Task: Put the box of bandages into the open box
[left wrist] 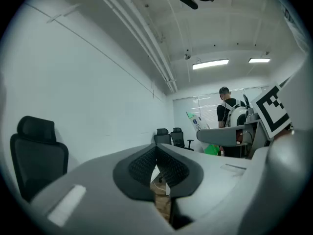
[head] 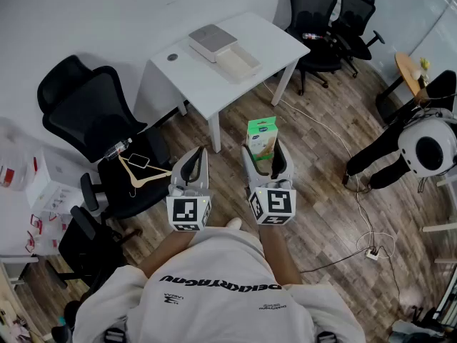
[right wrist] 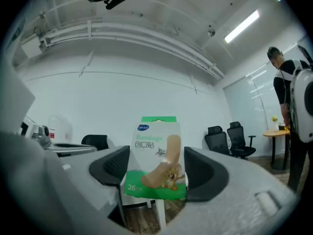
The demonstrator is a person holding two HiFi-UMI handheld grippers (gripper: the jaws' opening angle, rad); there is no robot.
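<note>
Bandage box [right wrist: 155,153] with "Bandage", "创口贴" and "26" print, between right tongs [right wrist: 158,173]

This is an office room. A black high-backed swivel chair [head: 93,113] stands at the left of the head view and two more chairs [head: 314,13] at the top right, around a plain white desk [head: 264,41] set near a bare white wall [head: 86,13]. The wood-look plank floor [head: 321,184] has cables trailing to a power strip [head: 371,253] at lower right. In the left gripper view, long strip lights [left wrist: 210,63] cross a white ceiling.
</note>
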